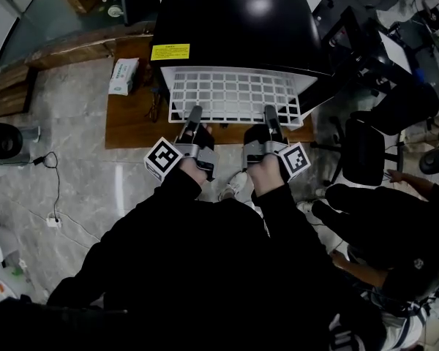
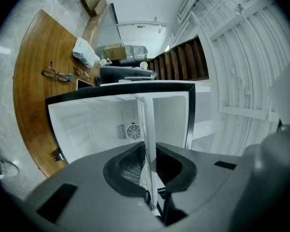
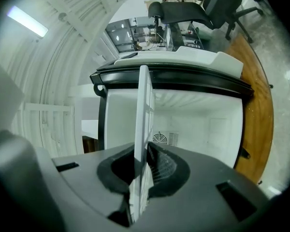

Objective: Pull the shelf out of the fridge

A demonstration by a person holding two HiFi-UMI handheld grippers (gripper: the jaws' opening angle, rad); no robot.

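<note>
A white wire shelf (image 1: 234, 95) sticks out of the front of the black fridge (image 1: 238, 24), which stands on a wooden platform. My left gripper (image 1: 194, 117) is shut on the shelf's front edge near its left end. My right gripper (image 1: 271, 117) is shut on the same edge near its right end. In the left gripper view the shelf (image 2: 147, 129) runs edge-on between the jaws of the left gripper (image 2: 152, 197) toward the white fridge interior (image 2: 96, 122). Seen from the right gripper view, the shelf (image 3: 143, 124) is likewise clamped by the right gripper (image 3: 135, 199), with the fridge interior (image 3: 198, 120) behind.
A wooden platform (image 1: 132, 115) carries the fridge, a tissue pack (image 1: 124, 76) and eyeglasses (image 2: 58, 74). Black office chairs (image 1: 366, 148) stand at the right. A seated person's legs (image 1: 380, 218) are close at the right. A cable and power strip (image 1: 53, 221) lie on the floor at left.
</note>
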